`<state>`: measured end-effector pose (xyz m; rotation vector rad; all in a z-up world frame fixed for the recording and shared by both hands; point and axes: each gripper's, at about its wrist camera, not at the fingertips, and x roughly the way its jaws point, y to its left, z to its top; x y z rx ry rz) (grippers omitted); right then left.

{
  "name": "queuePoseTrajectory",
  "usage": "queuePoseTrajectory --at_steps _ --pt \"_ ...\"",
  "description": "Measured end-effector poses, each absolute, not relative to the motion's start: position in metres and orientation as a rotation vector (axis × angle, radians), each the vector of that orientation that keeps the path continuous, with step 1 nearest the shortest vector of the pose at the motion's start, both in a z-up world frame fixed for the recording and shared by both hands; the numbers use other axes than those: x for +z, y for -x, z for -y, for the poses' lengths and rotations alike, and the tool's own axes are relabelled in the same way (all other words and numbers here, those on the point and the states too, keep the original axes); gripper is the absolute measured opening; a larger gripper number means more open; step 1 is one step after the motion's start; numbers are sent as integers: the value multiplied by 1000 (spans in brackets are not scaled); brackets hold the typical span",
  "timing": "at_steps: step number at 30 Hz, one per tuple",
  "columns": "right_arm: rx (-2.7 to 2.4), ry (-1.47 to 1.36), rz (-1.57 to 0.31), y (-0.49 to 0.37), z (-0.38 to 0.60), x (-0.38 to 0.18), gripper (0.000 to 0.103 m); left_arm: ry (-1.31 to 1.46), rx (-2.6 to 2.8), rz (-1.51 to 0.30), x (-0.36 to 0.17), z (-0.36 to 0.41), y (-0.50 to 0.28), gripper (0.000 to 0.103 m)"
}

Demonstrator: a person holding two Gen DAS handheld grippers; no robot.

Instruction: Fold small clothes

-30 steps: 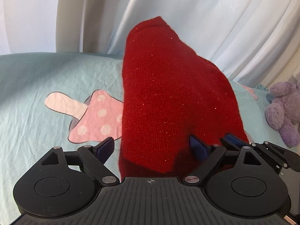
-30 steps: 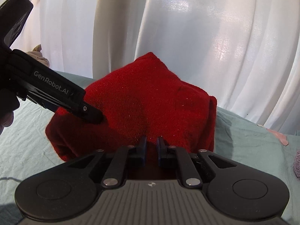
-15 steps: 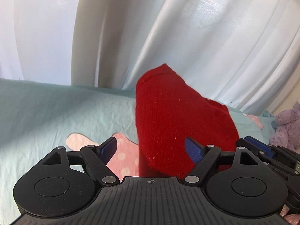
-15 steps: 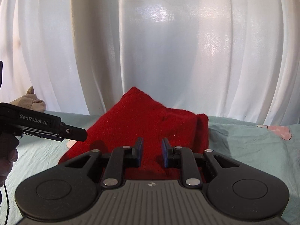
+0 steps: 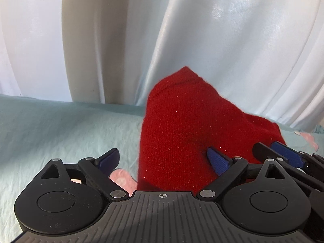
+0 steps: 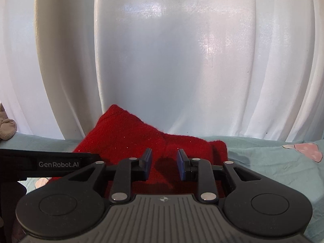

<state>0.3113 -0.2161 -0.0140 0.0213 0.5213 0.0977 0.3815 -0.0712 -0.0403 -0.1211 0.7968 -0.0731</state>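
Left gripper (image 5: 163, 159): jaws spread wide, nothing clamped, blue pads angled outward; right-side pad (image 5: 217, 160) faces up. Pose roughly level, pointing forward.

Right gripper (image 6: 164, 163): jaws parted to a moderate gap, nothing pinched between the blue pads (image 6: 180, 163), fingers parallel. Also level and forward-facing.

The two sit just beside each other: the right gripper's fingers show at the right edge of the left wrist view, and the left gripper's body crosses the left edge of the right wrist view.
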Motion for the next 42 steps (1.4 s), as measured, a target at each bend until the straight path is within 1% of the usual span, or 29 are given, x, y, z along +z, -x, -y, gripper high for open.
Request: queuePoseTrajectory --at_steps 2,4,10,21,25,29,32,33,34,35,36,38,39,41,42 --pt "85 3 -546 -310 219 -30 31 111 -96 -808 -48 74 -384 101" --pt "79 37 -530 -307 220 -40 33 105 -101 -802 -51 75 -384 102" --pt "81 -13 -480 -300 224 -47 34 71 -94 -754 -56 79 -380 103" --pt "81 -86 -433 -299 229 -46 34 136 -101 -755 -63 70 -382 103" --pt "80 -69 -438 -300 226 -44 34 156 -115 -765 -63 65 -383 103" --pt "100 -77 -480 -299 228 -33 38 246 -176 -809 -54 42 -376 103" --pt "107 -139 -533 -285 238 -14 39 294 -256 -840 -42 19 -357 103" --pt "110 -155 -538 -278 243 -9 41 304 -277 -844 -39 12 -351 103" --pt "114 -171 -546 -268 250 -5 45 317 -304 -846 -36 2 -344 103" --pt "116 -185 -564 -261 257 -4 61 326 -320 -864 -35 -7 -339 103" --pt "122 -206 -592 -255 265 -6 67 333 -332 -884 -34 -12 -337 103" --pt "168 -301 -636 -247 286 -12 69 347 -378 -932 -37 -22 -335 103" --pt "187 -365 -665 -247 297 -16 74 359 -408 -953 -42 -25 -337 103" --pt "222 -490 -726 -255 314 -25 81 416 -448 -982 -50 -28 -340 103" --pt "247 -547 -758 -261 321 -30 83 456 -476 -999 -55 -30 -345 103"
